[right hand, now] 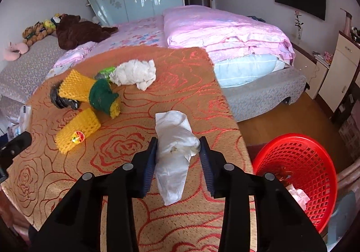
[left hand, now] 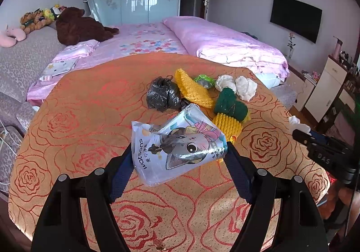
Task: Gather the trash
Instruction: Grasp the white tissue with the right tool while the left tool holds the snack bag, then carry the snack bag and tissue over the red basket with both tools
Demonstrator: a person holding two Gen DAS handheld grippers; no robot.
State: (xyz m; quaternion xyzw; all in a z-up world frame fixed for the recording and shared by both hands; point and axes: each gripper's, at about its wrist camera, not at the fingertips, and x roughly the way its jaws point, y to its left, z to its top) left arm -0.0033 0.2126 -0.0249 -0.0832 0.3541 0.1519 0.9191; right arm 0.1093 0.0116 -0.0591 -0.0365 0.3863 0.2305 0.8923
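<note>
The left gripper (left hand: 178, 150) has a shiny wipes packet (left hand: 177, 150) with a cartoon cat on it between its two blue fingers (left hand: 121, 175). The jaws stand wide and both pads touch the packet's sides, so it is held. The packet sits just above the orange rose tablecloth (left hand: 90, 116).

The right gripper (right hand: 177, 150) is closed partway around a crumpled white tissue (right hand: 174, 155). Both blue pads press on its sides. The tissue pokes out past the fingertips and also hangs back toward the camera.

Farther out on the cloth is a small pile of trash: a black plastic bag (left hand: 163, 94), yellow foam nets (left hand: 192, 88), a green foam net (left hand: 229, 102), a green wrapper (left hand: 204, 80) and more white tissue balls (left hand: 236, 85). They lie close together, past the packet.

A red basket (right hand: 299, 173) stands on the floor just beside the table's right edge, near the right gripper. Some paper scraps lie inside it.
</note>
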